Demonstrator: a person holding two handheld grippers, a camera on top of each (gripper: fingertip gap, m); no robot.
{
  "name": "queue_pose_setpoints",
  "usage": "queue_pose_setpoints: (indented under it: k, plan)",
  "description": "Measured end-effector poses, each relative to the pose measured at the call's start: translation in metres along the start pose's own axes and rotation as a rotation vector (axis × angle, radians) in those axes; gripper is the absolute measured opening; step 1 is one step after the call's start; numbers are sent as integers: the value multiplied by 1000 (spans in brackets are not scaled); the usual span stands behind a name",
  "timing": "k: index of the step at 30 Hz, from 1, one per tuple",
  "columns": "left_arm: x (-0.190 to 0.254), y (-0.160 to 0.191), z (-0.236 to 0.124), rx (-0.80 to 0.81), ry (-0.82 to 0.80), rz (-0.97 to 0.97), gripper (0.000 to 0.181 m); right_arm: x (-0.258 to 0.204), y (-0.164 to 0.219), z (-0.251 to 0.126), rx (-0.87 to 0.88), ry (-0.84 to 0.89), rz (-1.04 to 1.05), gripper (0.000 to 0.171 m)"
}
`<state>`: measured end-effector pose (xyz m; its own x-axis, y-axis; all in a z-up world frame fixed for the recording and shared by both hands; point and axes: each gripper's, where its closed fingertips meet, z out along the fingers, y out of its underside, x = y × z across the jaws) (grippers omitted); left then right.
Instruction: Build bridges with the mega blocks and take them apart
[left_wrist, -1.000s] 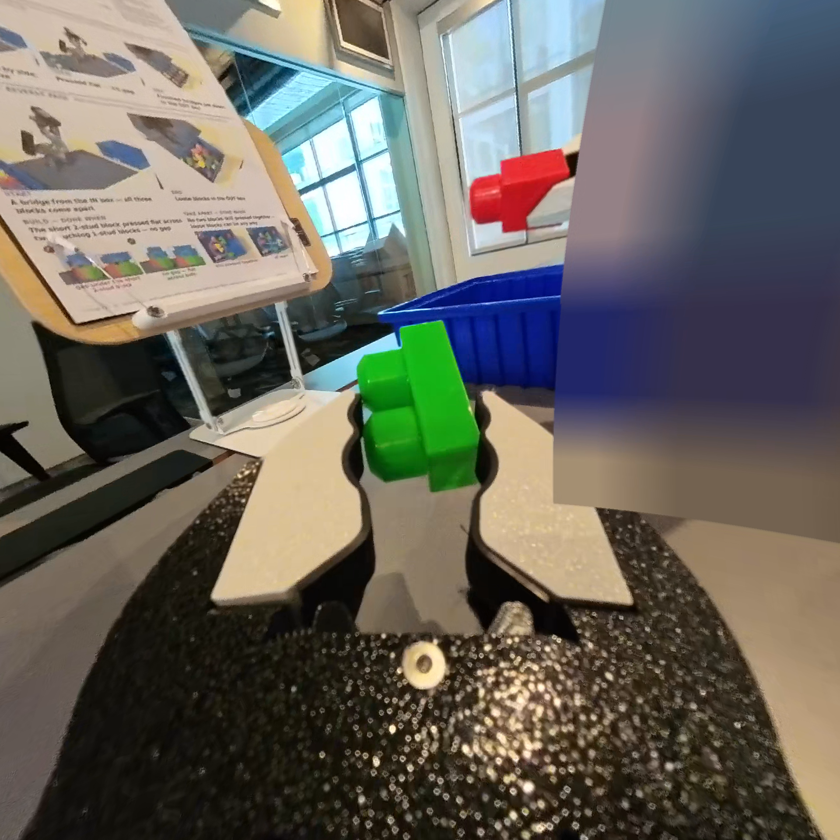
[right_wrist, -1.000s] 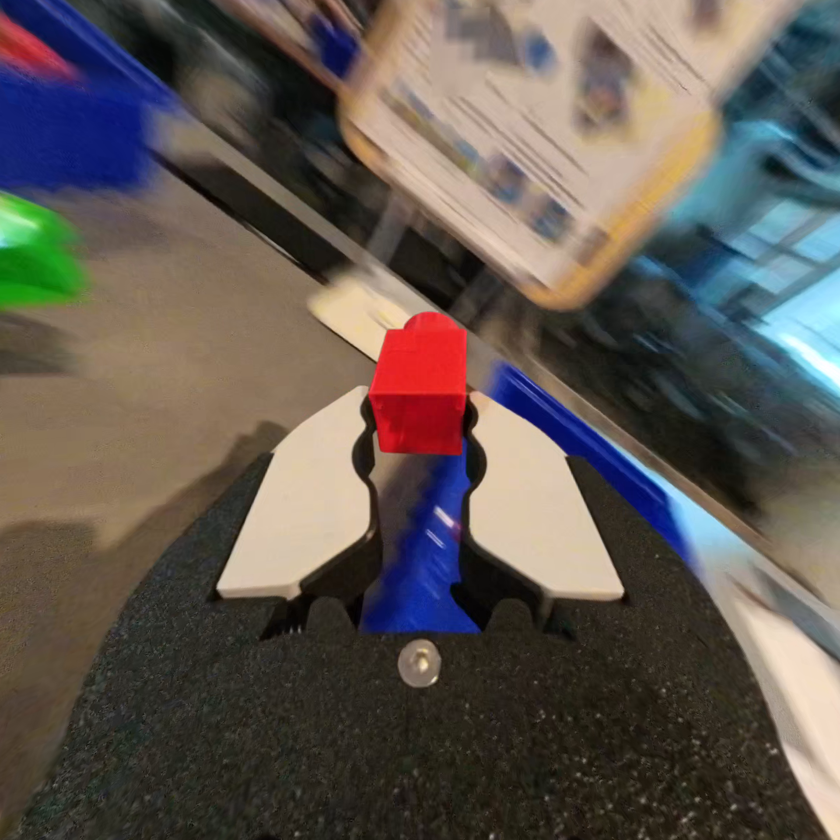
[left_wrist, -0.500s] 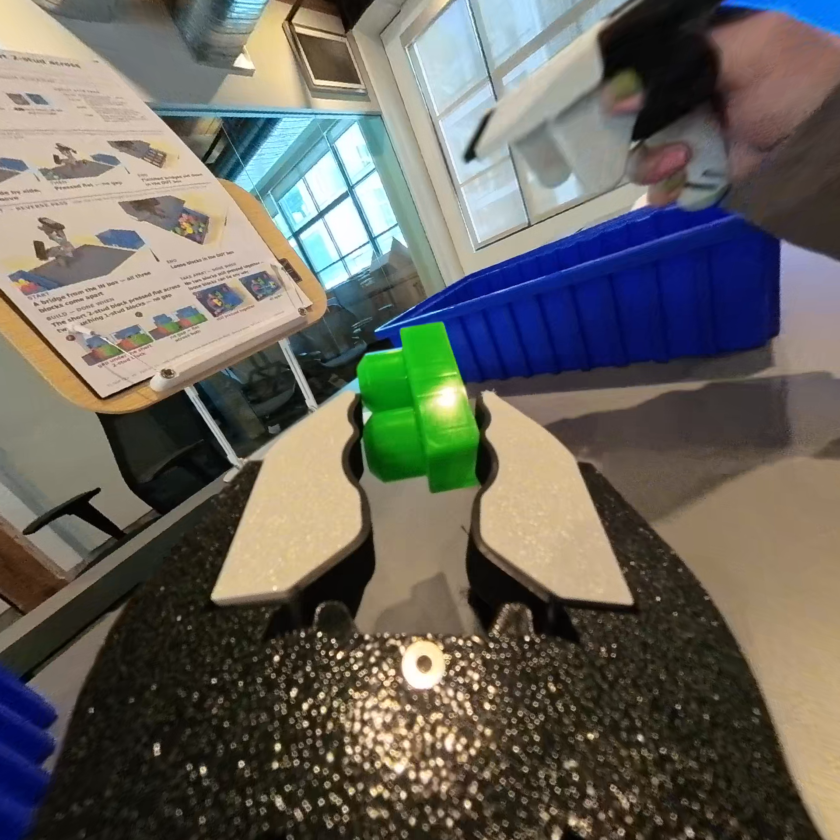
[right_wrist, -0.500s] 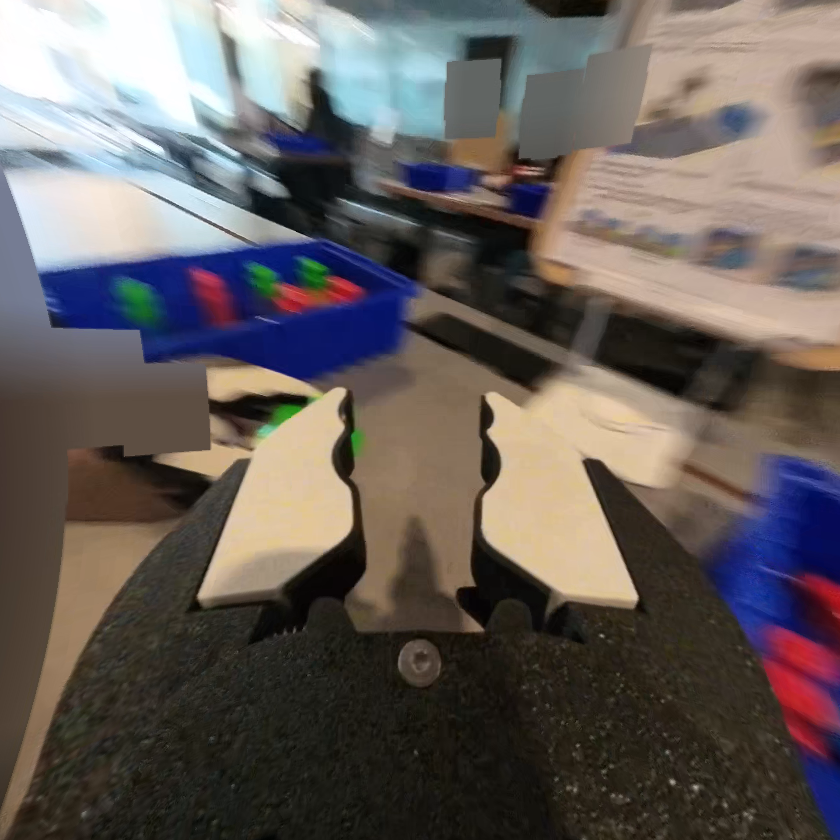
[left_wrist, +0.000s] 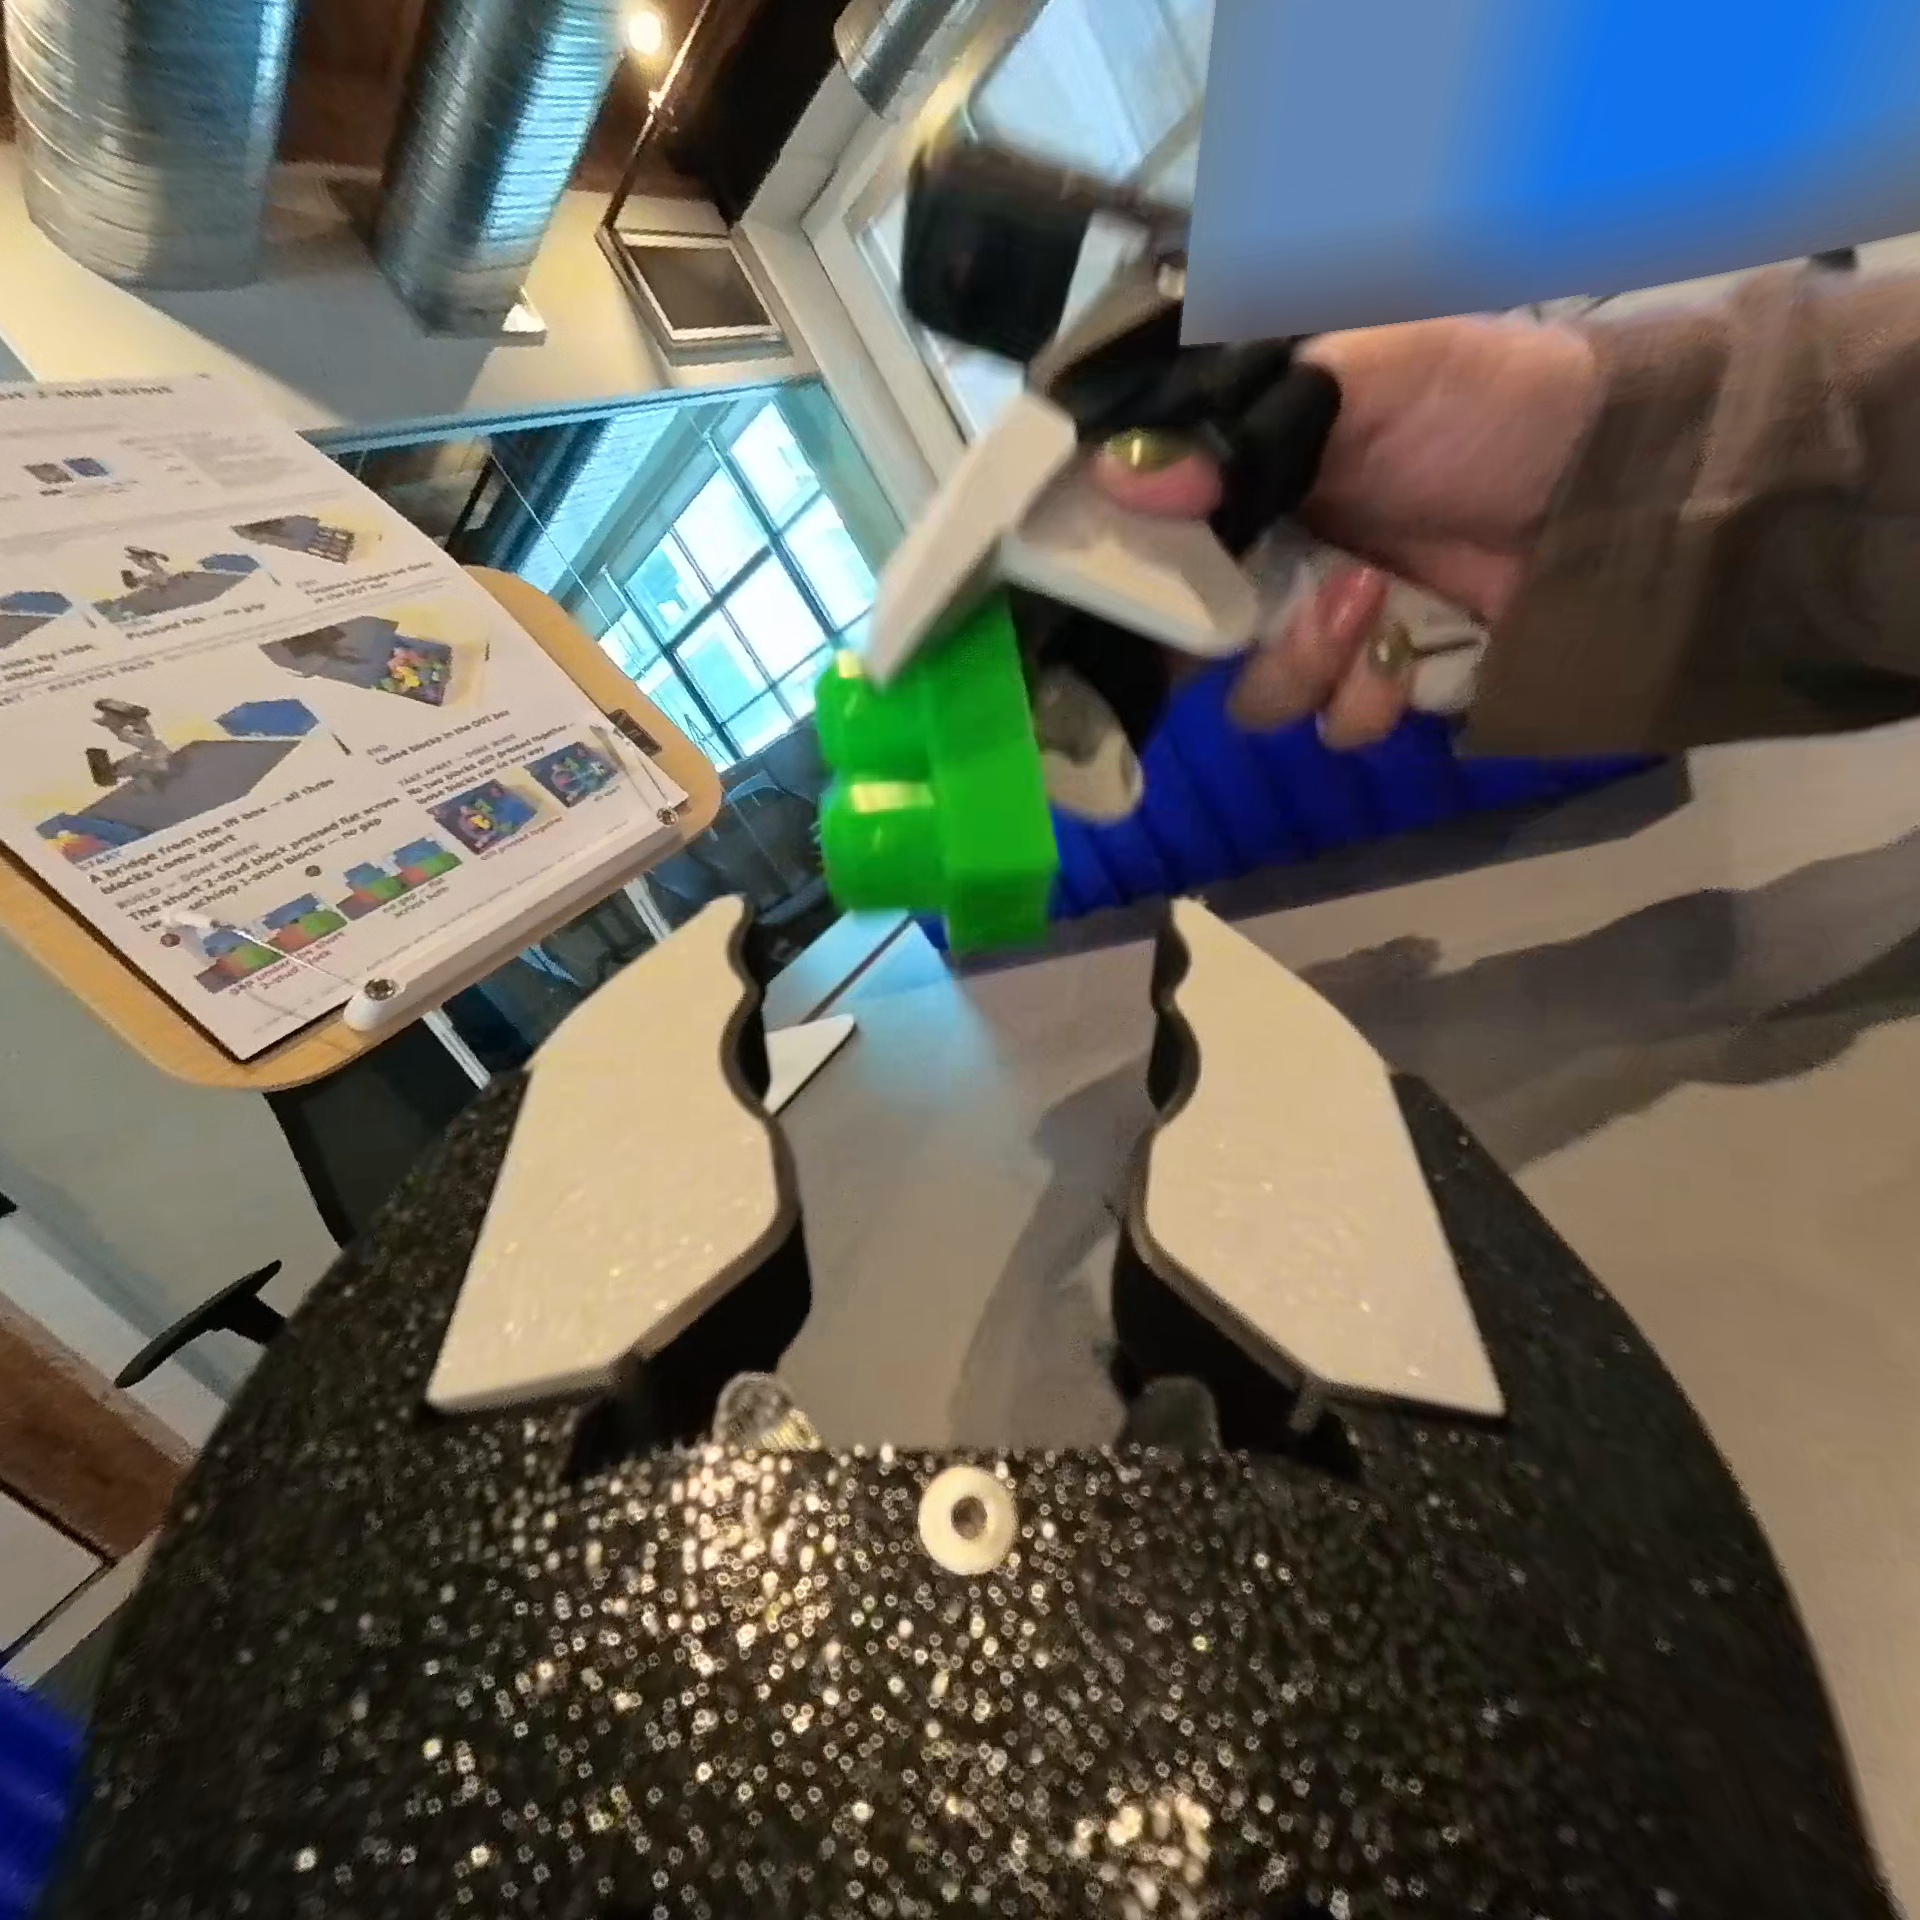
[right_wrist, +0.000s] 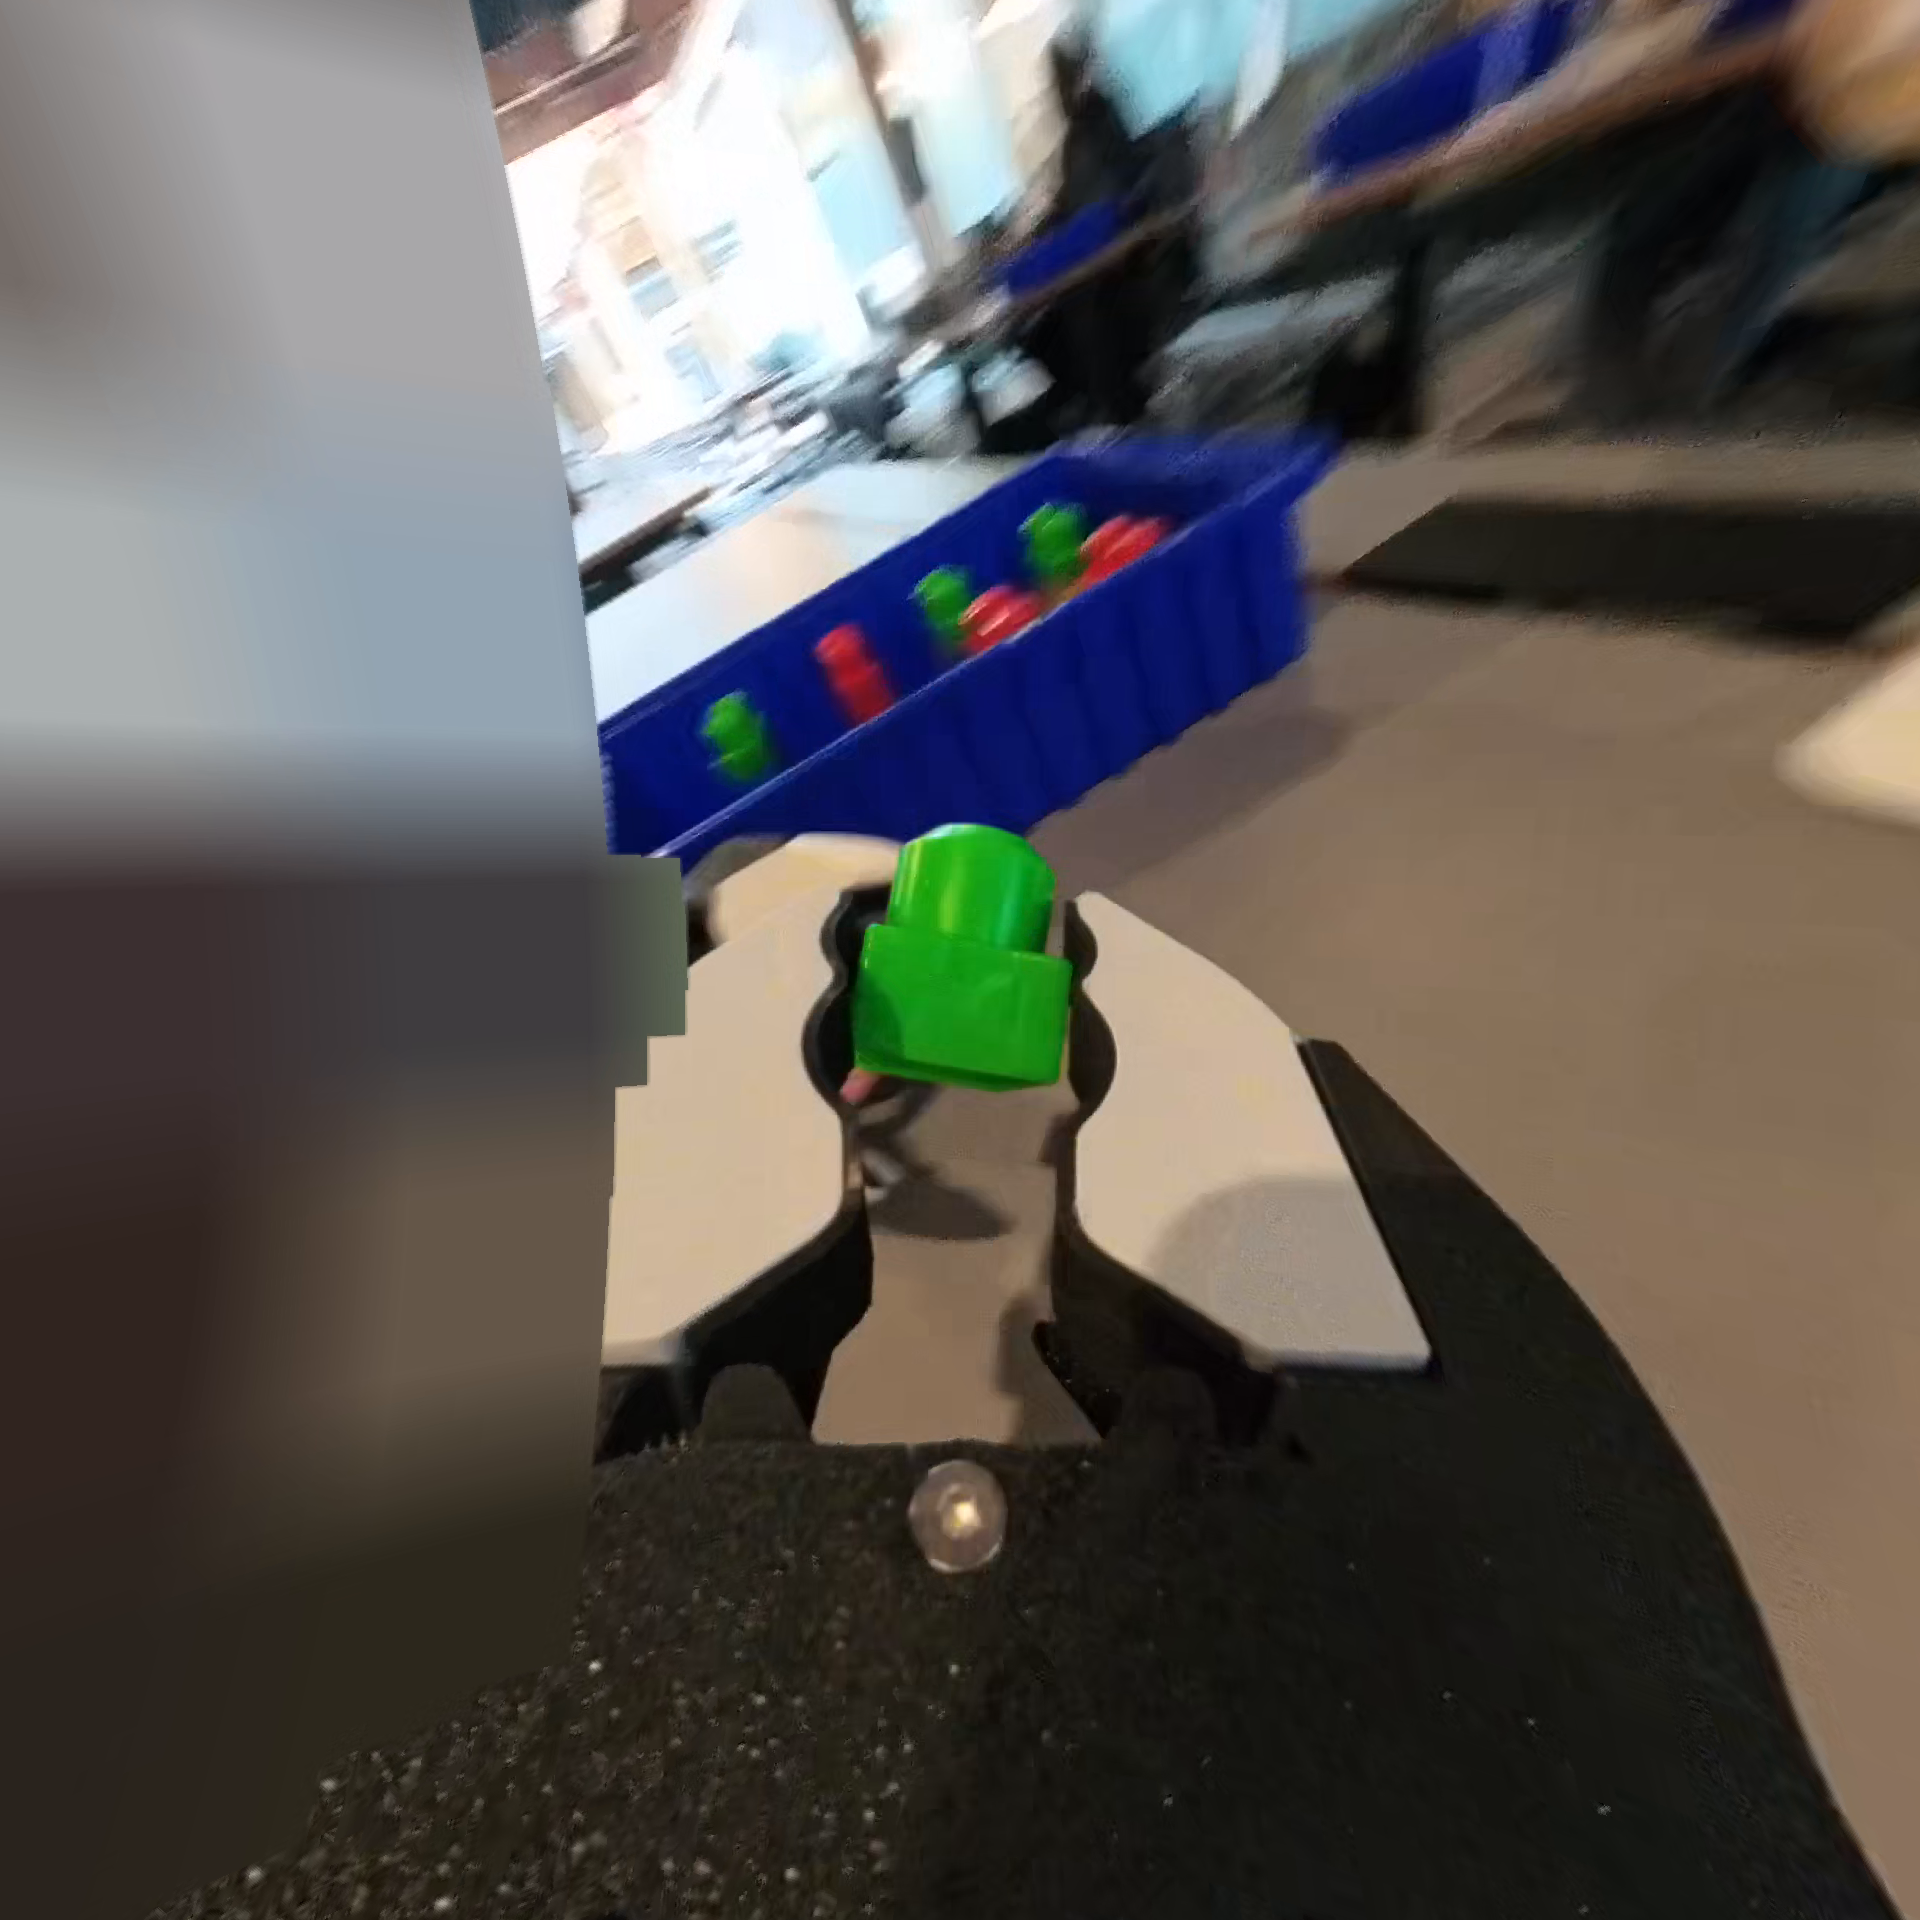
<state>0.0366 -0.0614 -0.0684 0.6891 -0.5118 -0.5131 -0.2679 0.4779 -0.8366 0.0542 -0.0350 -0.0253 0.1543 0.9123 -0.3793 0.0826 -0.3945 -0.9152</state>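
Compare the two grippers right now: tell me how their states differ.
The left gripper is open and holds nothing; the right gripper is shut on the green block. In the left wrist view the left gripper sits below the block, while the right gripper comes in from above it. Both have pale fingers with wavy inner edges.

Glossy plastic green block, ribbed plastic blue bin, matt grey table

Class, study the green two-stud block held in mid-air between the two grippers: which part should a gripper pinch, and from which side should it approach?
Pinch the green block across its flat, parallel base walls, below the round studs, as the right gripper does now. The studs are curved and would likely slip. Approach from the end, along the block's length, fingers straddling its narrow width.
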Motion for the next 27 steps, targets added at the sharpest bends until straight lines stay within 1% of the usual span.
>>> queue_pose_setpoints:
  k: [1,2,4,5,6,7,8,9,10,12,13,14,17,19,22,24,26,27]
  plan:
    - [0,1,0,-5,2,-3,73,14,-16,-21,65,154,-75,37]
    - [-1,2,0,-9,-1,-6,73,31,-30,-48,113,352,-158,37]
    - [-3,3,0,-13,-14,-10,72,62,-47,-118,140,794,-274,37]
    - [-4,4,0,-16,-17,-13,72,74,-49,-154,119,991,-292,37]
    - [-4,5,1,-20,-17,-17,71,84,-44,-185,72,1150,-270,37]
    - [-4,6,1,-25,-17,-21,70,93,-34,-210,10,1265,-221,38]
    - [-5,6,1,-29,-19,-25,69,102,-23,-226,-46,1326,-170,37]
    - [-5,7,2,-31,-21,-30,69,110,-12,-233,-93,1332,-124,38]
    - [-6,7,2,-32,-21,-35,68,115,-5,-233,-113,1303,-104,39]
    - [-7,9,2,-39,-24,-45,67,117,-6,-224,-32,1234,-112,71]
    - [-8,10,2,-43,-28,-51,67,115,-9,-219,-13,1209,-126,77]
    - [-9,11,2,-48,-30,-60,67,112,-16,-213,5,1198,-181,81]
    - [-14,15,3,-61,-43,-100,67,96,-36,-177,-9,1127,-364,78]
    - [-18,17,3,-68,-55,-138,66,80,-48,-133,-11,987,-472,73]
    - [-25,22,2,-76,-76,-197,65,47,-58,-43,-26,620,-542,70]
    - [-29,24,2,-82,-88,-227,64,25,-58,18,-99,364,-553,70]
    - [-30,24,2,-81,-91,-235,63,15,-60,72,-190,198,-589,70]
    - [-29,24,2,-80,-90,-231,62,12,-62,98,-238,135,-622,66]
